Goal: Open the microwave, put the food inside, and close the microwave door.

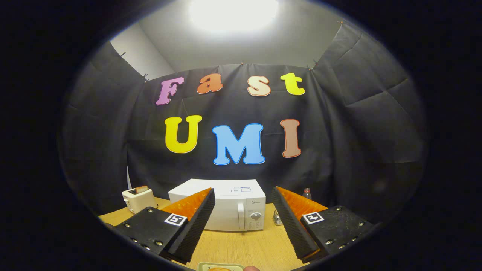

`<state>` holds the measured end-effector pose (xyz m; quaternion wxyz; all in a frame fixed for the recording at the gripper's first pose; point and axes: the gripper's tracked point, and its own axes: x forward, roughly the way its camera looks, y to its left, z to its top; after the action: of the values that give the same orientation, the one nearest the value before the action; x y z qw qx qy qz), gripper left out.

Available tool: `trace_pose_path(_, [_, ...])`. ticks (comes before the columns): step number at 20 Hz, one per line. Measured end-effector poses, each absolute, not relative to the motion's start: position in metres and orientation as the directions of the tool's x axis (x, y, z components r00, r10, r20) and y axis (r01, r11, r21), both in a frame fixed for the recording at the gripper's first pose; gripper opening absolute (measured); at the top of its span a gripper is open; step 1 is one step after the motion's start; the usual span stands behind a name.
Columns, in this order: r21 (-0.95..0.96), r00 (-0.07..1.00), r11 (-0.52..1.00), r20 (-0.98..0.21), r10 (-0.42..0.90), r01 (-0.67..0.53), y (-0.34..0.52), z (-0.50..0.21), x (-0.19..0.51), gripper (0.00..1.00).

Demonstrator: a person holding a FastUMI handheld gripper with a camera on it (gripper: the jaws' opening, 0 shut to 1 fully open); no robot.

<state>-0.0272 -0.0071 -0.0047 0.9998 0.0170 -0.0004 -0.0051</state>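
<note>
Beyond spread fingers (241, 222), closed microwave (222, 205).

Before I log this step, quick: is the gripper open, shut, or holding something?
Gripper: open, holding nothing; its fingers are spread apart above the wooden table, pointing toward the closed white microwave.
</note>
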Motion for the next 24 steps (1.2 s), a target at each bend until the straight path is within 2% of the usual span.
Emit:
trace_pose_path(11, [0.03,1.0,1.0,-0.009,0.004,-0.004,-0.01,-0.013,-0.013,0.96])
trace_pose_path(24, [0.051,0.996,0.997,-0.065,0.067,-0.064,-0.012,-0.058,0.071,0.96])
